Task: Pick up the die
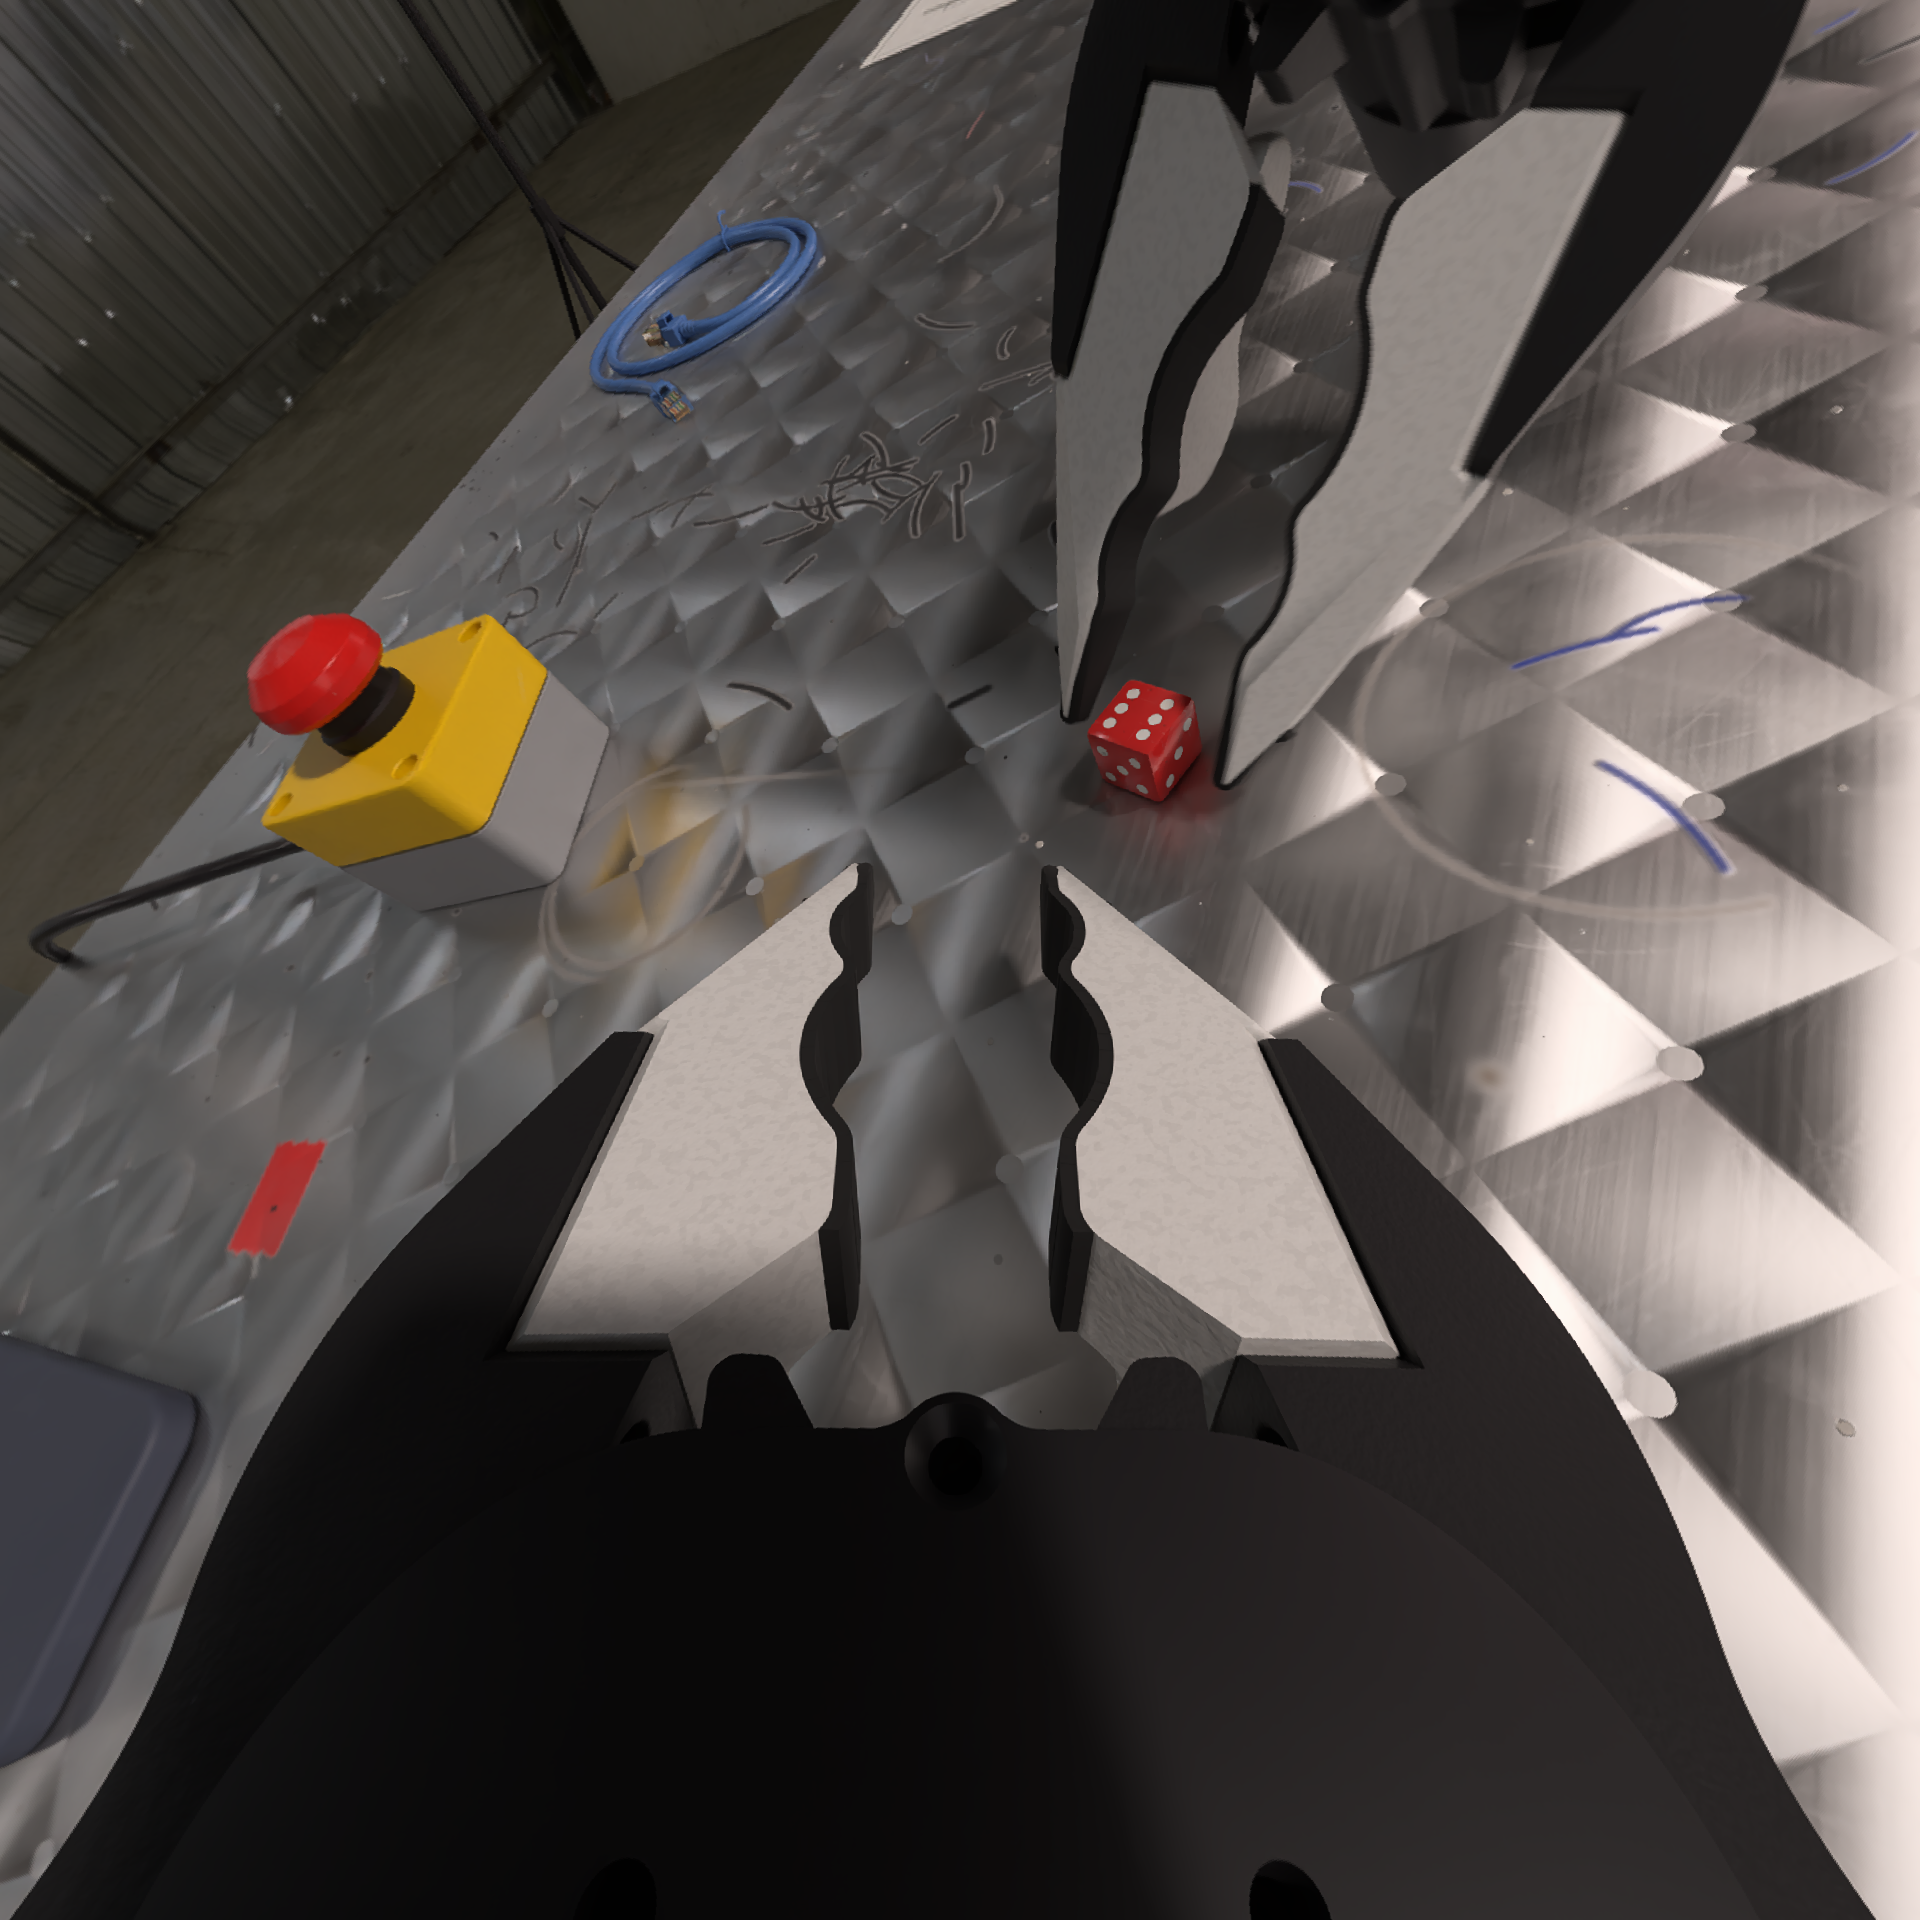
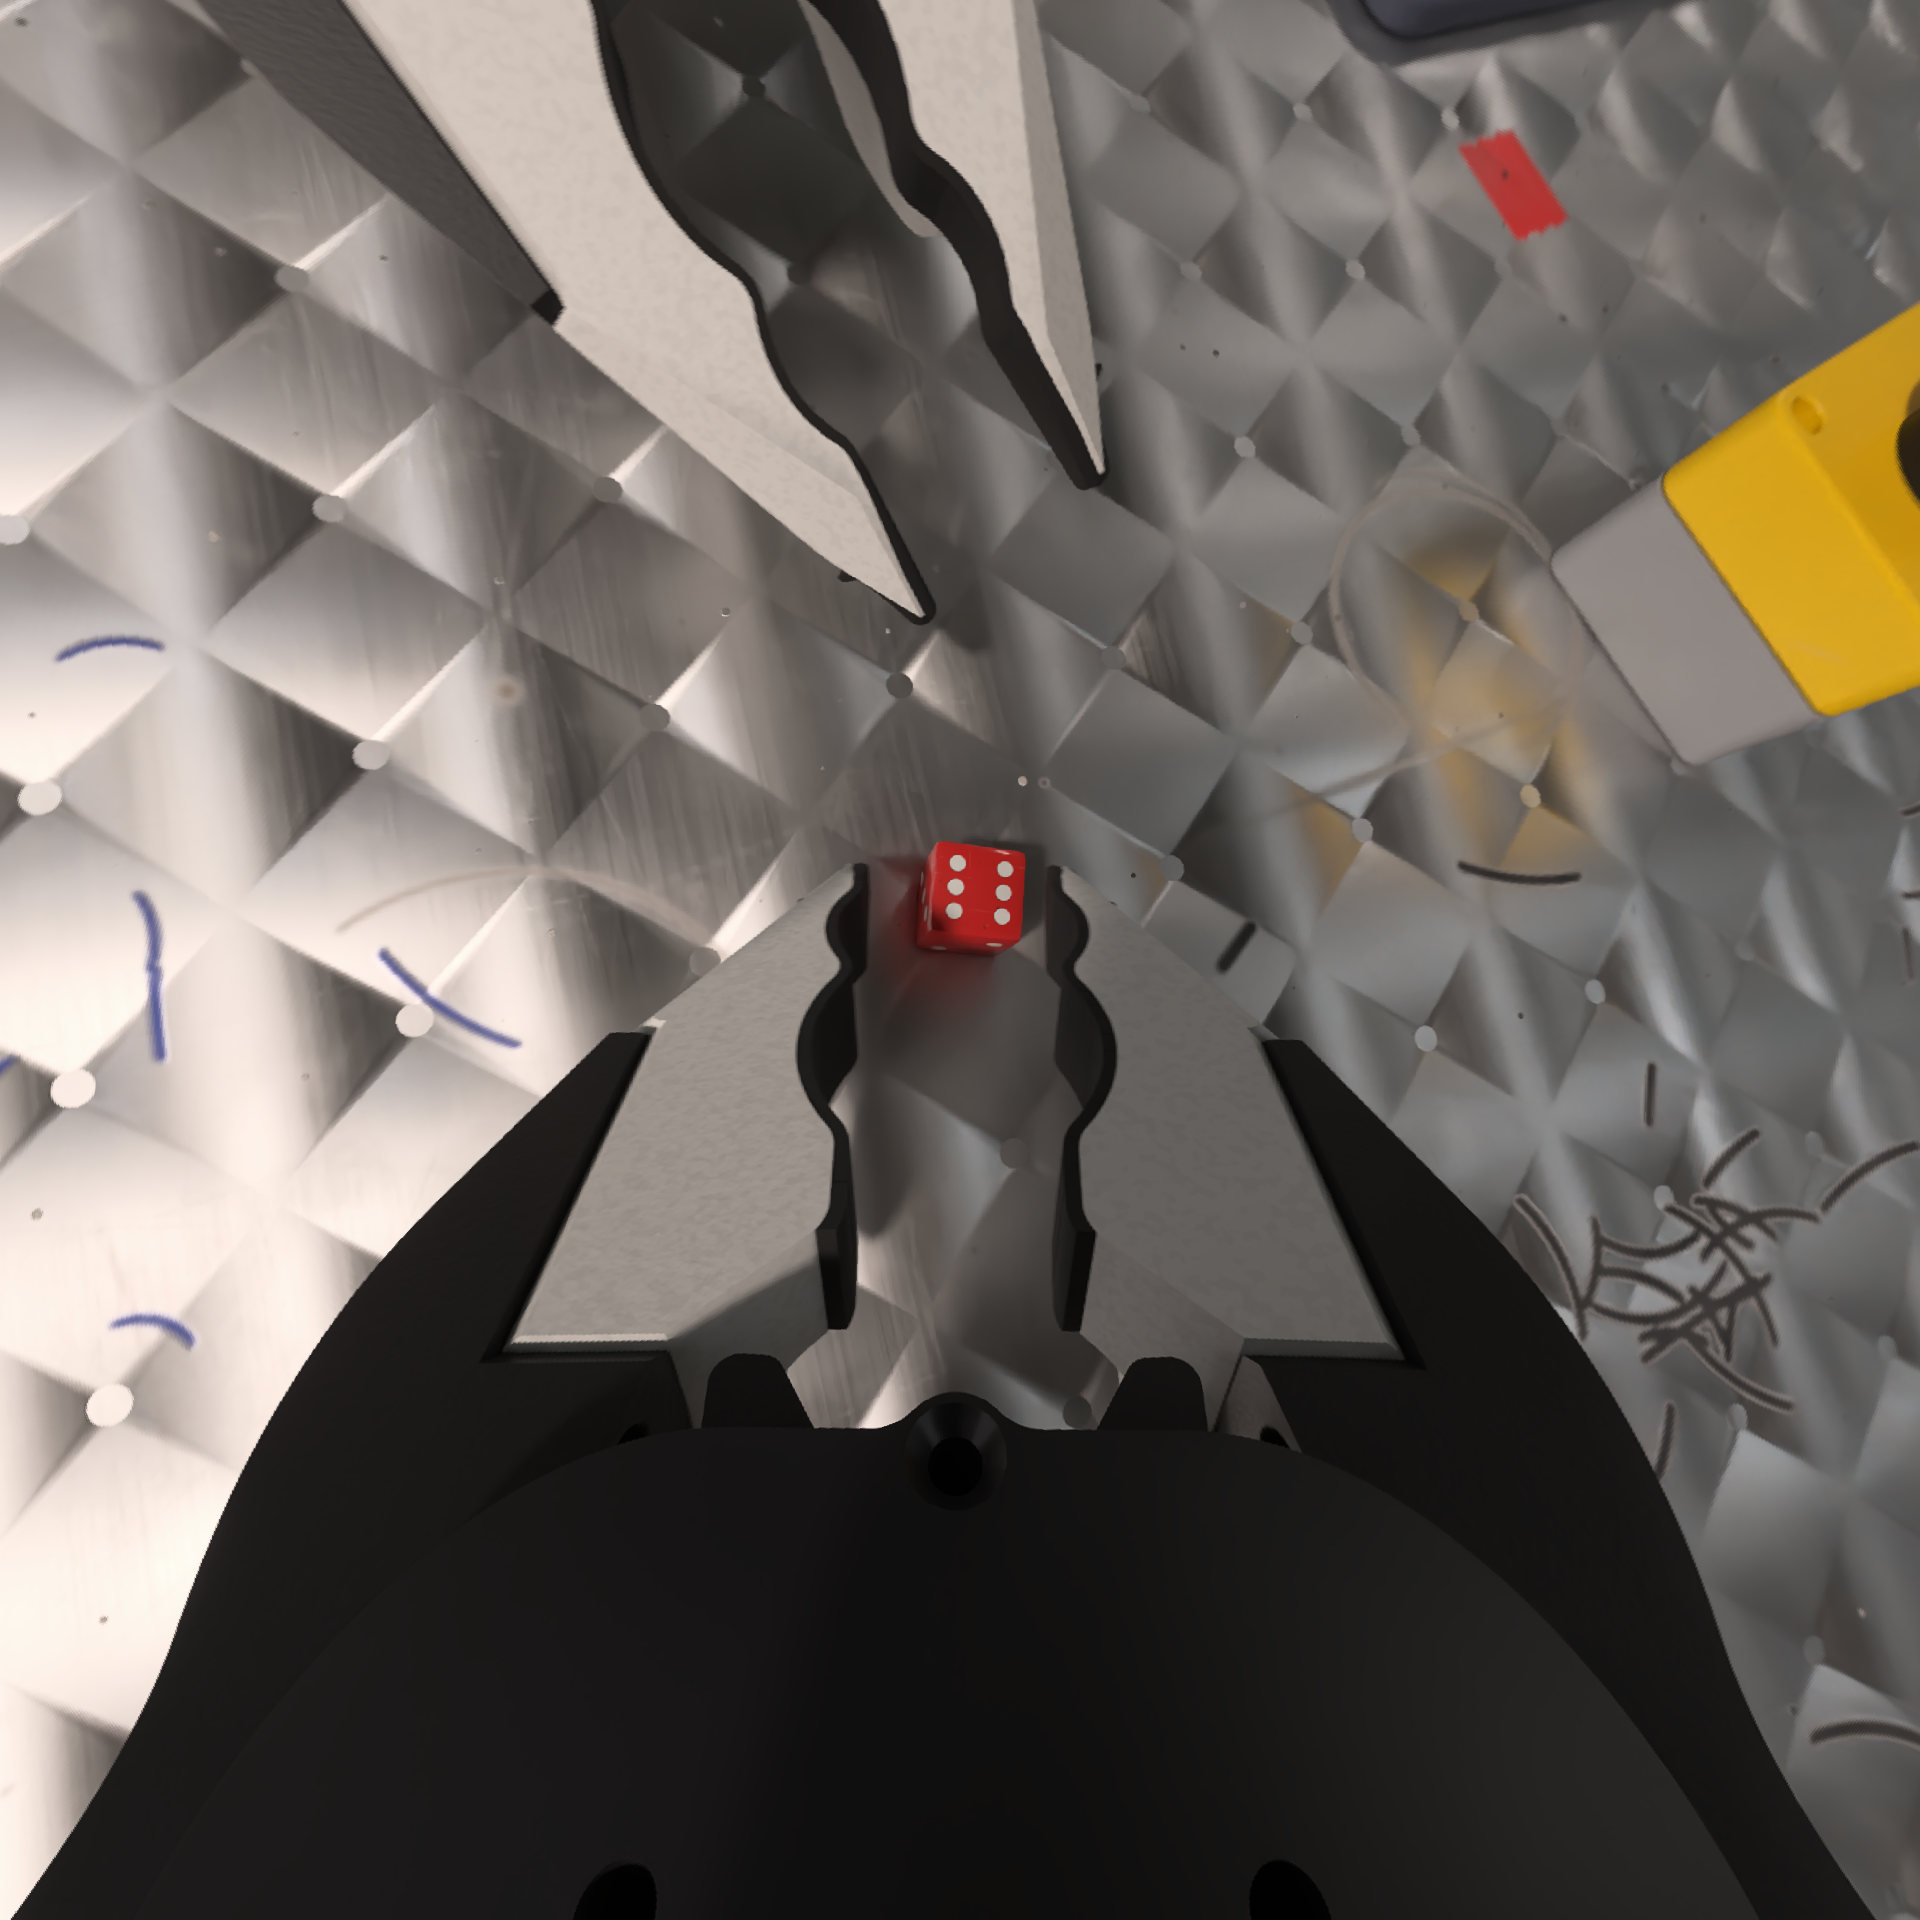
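Note:
A small red die [image 1: 1143,740] with white pips sits on the patterned metal table [image 1: 1558,1039]. In the left wrist view, my right gripper [image 1: 1153,748] comes down from above with one fingertip on each side of the die, jaws open. In the right wrist view the die [image 2: 971,899] lies between the tips of my right gripper [image 2: 956,875], with a gap on both sides. My left gripper [image 1: 956,878] is open and empty, a short way from the die. It also shows at the top of the right wrist view [image 2: 1003,545].
A yellow and grey box with a red push button [image 1: 416,758] stands left of the die, with a black cable. A coiled blue cable [image 1: 707,301] lies farther back. Red tape [image 1: 275,1195] and a dark grey object [image 1: 73,1538] are near left. The table edge runs along the left.

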Robot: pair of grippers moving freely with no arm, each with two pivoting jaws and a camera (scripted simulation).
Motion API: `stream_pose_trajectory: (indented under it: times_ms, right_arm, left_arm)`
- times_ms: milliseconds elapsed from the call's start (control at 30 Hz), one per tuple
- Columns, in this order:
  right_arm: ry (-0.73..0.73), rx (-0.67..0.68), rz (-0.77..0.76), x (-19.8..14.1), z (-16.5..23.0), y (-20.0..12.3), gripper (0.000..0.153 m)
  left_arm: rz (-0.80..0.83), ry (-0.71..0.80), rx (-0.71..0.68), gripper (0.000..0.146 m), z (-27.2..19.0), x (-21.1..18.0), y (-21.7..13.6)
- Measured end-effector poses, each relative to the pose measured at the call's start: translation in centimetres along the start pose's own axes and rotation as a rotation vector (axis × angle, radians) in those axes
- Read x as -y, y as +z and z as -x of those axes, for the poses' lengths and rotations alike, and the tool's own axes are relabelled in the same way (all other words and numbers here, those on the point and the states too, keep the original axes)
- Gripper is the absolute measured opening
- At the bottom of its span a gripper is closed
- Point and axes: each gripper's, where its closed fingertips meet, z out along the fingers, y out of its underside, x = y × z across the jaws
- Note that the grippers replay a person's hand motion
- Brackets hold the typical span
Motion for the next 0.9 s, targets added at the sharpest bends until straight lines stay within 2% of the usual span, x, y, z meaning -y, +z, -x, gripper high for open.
stream_pose_trajectory:
  times_ms: [67, 100, 200, 333, 533, 633, 733, 833, 900]
  right_arm:
    - [0.042, 0.010, 0.017, -0.1, -0.2, 0.4, 0.021]
    - [0.095, 0.030, 0.011, -0.1, -0.2, 0.5, 0.019]
    - [0.224, 0.076, -0.028, 0.0, -0.2, 0.6, 0.018]
    - [0.215, 0.047, -0.057, 0.1, 0.0, 0.2, 0.018]
    - [0.338, 0.160, -0.199, 1.5, 0.1, -1.9, 0.018]
    - [0.444, 0.283, -0.306, 2.2, 0.2, -3.2, 0.018]
    - [0.535, 0.386, -0.388, 2.7, 0.0, -4.6, 0.018]
    - [0.577, 0.449, -0.439, 3.1, -0.2, -5.7, 0.018]
    - [0.600, 0.482, -0.479, 3.6, -0.3, -6.5, 0.018]
  left_arm:
    - [-0.010, -0.019, -0.009, 0.032, -0.1, -0.2, 0.1]
    - [-0.014, -0.033, -0.016, 0.031, -0.1, -0.3, 0.2]
    - [0.014, -0.083, -0.003, 0.029, 0.3, -0.7, 0.7]
    - [-0.007, -0.083, 0.004, 0.028, 0.4, -0.4, 0.6]
    - [-0.014, -0.034, 0.068, 0.030, 1.0, 0.3, 0.7]
    - [-0.020, 0.018, 0.129, 0.039, 1.6, 1.2, 0.6]
    - [-0.067, 0.119, 0.249, 0.056, 2.3, 3.2, -0.1]
    - [-0.110, 0.207, 0.299, 0.056, 1.5, 4.8, -0.5]
    - [-0.078, 0.207, 0.289, 0.055, 0.9, 4.3, 0.0]
